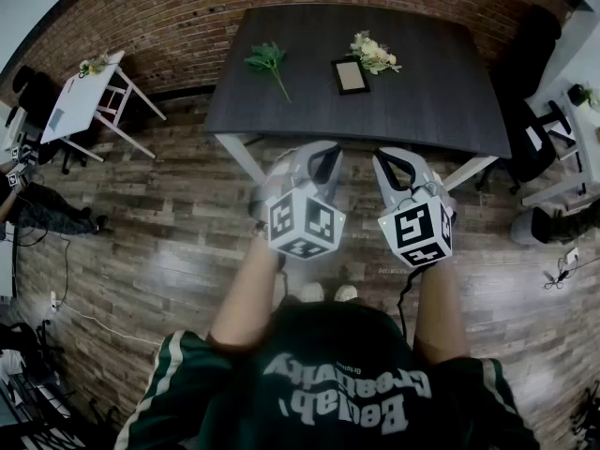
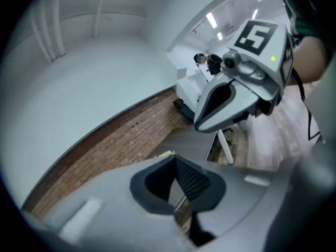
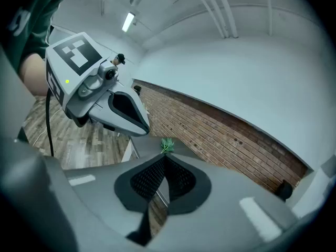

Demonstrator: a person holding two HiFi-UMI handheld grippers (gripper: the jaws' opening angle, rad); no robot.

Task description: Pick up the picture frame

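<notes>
Here, one picture frame (image 1: 350,76), one green sprig (image 1: 267,61), one bouquet (image 1: 373,54).

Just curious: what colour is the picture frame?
Black picture frame, pale centre; clearest in the head view.

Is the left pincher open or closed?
Closed. In the left gripper view, the left gripper has its two ribbed pads meeting at the tips, with nothing held between them.

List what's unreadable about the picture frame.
- Head view: picture frame too small; its picture, and whether it lies flat or leans, unclear.
- Left gripper view: frame unseen, apparently hidden behind the left gripper.
- Right gripper view: frame unseen behind the right gripper; only the green sprig shows.
</notes>
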